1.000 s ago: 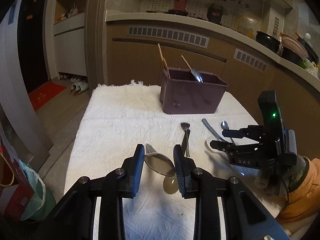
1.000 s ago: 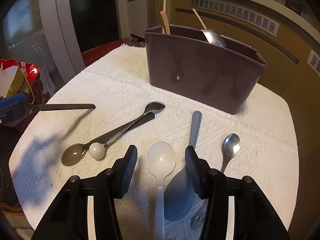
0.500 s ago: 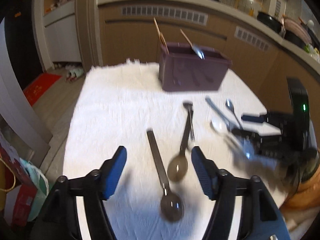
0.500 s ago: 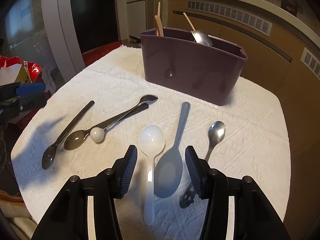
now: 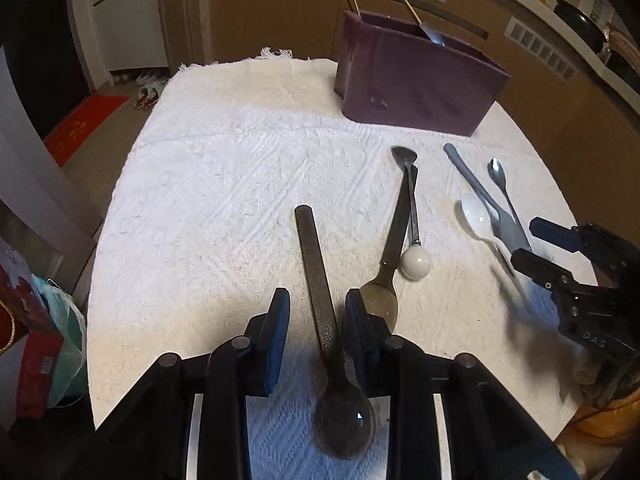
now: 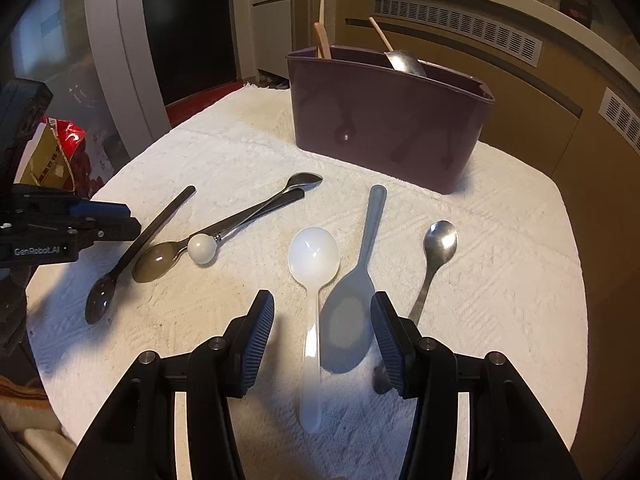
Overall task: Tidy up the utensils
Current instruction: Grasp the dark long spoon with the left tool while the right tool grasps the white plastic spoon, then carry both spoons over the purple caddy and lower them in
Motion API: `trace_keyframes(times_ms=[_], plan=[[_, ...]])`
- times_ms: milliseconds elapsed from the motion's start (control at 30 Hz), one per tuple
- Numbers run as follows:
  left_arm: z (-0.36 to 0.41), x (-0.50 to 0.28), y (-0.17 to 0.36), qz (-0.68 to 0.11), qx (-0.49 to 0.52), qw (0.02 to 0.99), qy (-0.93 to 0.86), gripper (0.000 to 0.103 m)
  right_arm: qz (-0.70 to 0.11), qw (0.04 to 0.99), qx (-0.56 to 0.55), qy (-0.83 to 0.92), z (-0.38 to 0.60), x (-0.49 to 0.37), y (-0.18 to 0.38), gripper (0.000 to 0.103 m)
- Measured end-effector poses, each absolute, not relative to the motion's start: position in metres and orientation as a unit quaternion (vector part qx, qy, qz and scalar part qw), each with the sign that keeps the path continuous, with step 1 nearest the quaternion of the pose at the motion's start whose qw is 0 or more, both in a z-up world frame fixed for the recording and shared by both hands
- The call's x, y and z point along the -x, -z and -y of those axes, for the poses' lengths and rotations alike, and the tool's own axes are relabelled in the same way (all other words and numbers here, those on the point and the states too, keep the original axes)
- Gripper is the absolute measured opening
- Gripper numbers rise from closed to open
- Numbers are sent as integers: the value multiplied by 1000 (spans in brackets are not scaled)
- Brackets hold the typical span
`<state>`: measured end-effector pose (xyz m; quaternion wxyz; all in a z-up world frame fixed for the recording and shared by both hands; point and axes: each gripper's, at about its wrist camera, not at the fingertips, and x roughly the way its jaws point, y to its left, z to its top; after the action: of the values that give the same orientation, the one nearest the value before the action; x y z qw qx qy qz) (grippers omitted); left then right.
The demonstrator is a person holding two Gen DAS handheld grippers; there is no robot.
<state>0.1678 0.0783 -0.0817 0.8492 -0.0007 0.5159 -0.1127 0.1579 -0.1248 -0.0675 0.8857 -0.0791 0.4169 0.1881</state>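
Dark spoon [image 5: 320, 312]: long flat black handle, glossy dark oval bowl. It lies flat on the white towel [image 5: 224, 184]. Long axis runs near-to-far in the left view, bowl toward the camera, handle end toward the purple bin [image 5: 416, 80].

Left gripper [image 5: 314, 312]: jaws part-open, straddling the handle; the right pad looks close to or against it, a gap shows on the left. Not clamped.

Right gripper [image 6: 322, 336]: jaws wide, holding nothing, above the white spoon [image 6: 312, 280] and the grey rice paddle [image 6: 352, 296], which lie side by side. White spoon bowl points toward the bin; paddle blade points toward the camera.

Right view only: the whole dark spoon [image 6: 132, 256] seen from the side, clear of the left gripper [image 6: 120, 220]; the small steel spoon [image 6: 436, 256] in full.

Left view only: the grip zone on the handle. The ball-end spoon [image 5: 412, 216] lies across the brown spoon [image 5: 388, 264].

Bin holds wooden handles and a metal scoop.
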Motion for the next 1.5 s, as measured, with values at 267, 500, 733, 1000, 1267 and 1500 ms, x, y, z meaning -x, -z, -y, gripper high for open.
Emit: trace_keyframes(times_ms=[267,500,733,1000,1267,1500], plan=[[-69,-181,95,-515,-19,851,98,13,-418,889,67,-176,138,-159,70,52],[-66,-167,74,-466,-11,877,119,10,-408,891,83,-180,130,-158,64,52],[-82,-142,22,-397,5,910,119,10,-411,884,84,-208,120,-173,59,52],[-94,-136,9,-378,25,917,123,10,-439,867,82,-221,93,-213,75,51],[-92,-136,25,-400,32,906,135,10,-459,857,103,-209,86,-220,87,35],[-76,-127,16,-389,17,908,153,10,-433,871,90,-213,101,-194,55,34]])
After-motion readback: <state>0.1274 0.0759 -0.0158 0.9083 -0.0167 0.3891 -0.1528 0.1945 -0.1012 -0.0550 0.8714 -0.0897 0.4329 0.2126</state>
